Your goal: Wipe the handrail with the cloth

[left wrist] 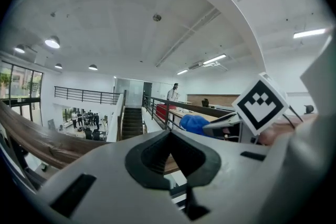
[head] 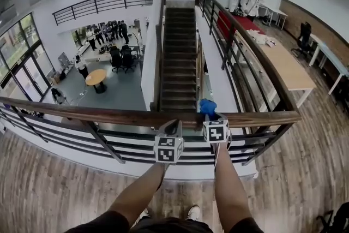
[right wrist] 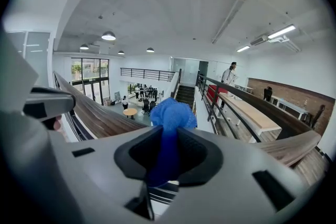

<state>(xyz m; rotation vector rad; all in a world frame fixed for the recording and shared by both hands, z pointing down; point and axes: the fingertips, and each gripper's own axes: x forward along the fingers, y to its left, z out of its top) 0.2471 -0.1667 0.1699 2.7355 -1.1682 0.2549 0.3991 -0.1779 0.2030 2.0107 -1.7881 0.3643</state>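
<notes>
A brown wooden handrail [head: 109,115] runs across the balcony edge in the head view, on black metal bars. My right gripper [head: 210,116] is shut on a blue cloth [head: 208,107] that bunches up past its jaws, right over the rail. In the right gripper view the cloth [right wrist: 171,115] fills the gap between the jaws, with the rail [right wrist: 94,115] sweeping off to the left. My left gripper [head: 173,127] sits just left of the right one at the rail, shut with nothing in it. From the left gripper view I see the cloth [left wrist: 193,124] and the rail [left wrist: 37,139].
Beyond the rail is a drop to a lower floor with a staircase [head: 180,57], a round table [head: 96,77] and several people. A long wooden table [head: 283,63] and another railing [head: 245,46] lie at the right. Wooden flooring [head: 54,188] is under my feet.
</notes>
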